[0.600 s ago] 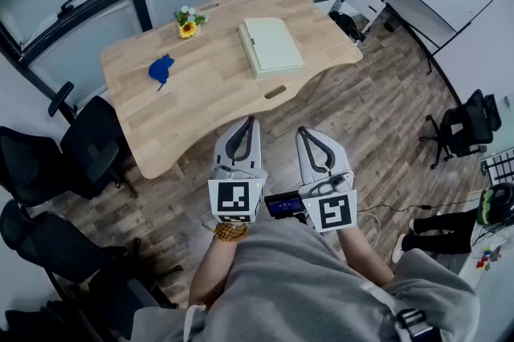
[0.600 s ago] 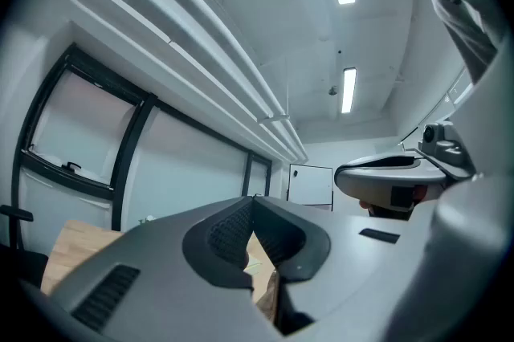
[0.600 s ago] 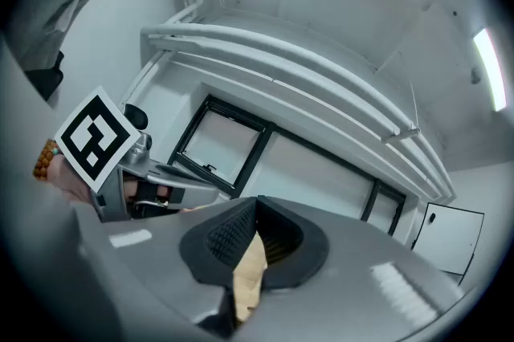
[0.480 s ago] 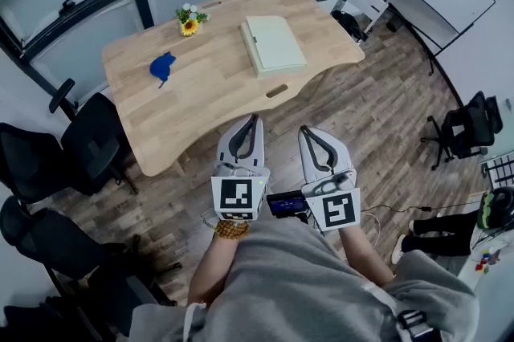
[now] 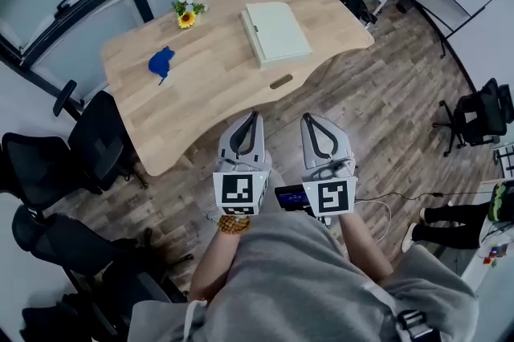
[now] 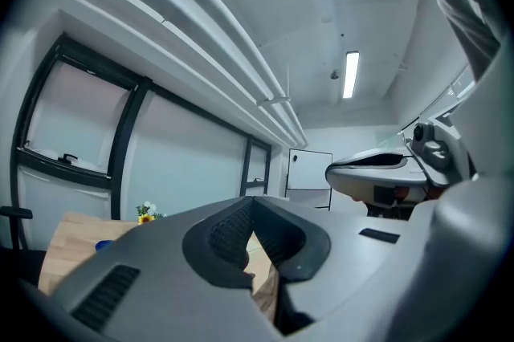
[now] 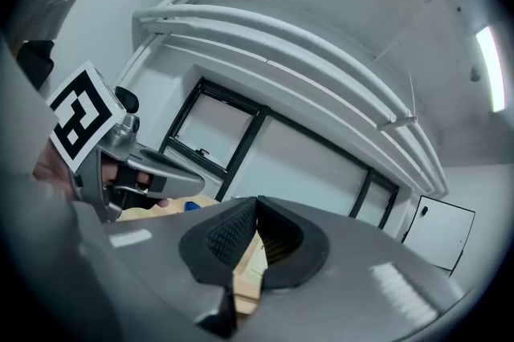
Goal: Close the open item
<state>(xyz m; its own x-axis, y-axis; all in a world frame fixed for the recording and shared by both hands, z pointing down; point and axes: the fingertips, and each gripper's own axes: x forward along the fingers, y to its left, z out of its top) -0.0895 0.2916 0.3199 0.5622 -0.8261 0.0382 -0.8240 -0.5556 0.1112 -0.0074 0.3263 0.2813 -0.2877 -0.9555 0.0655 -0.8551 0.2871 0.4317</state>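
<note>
On the desk [image 5: 209, 91] lie a blue object [image 5: 161, 63] at the left, a small bunch of flowers [image 5: 186, 14], then the pale flat case [image 5: 275, 32], lid lying flat, contents hidden; my left claw [image 5: 253, 117] and right claw [image 5: 308, 119] hover well short of it, both pinched together, empty.

Pale green rectangular item [image 5: 275, 33] — flat, slab-like — lying level on wooden table [image 5: 209, 87], upper centre of frame; lid appears down, though the view is distant.

On table [image 5: 209, 95]: flat case [image 5: 277, 33] right, flowers [image 5: 187, 13] far edge, small object [image 5: 161, 63] left; chairs [image 5: 100, 144] beyond left end.
</note>
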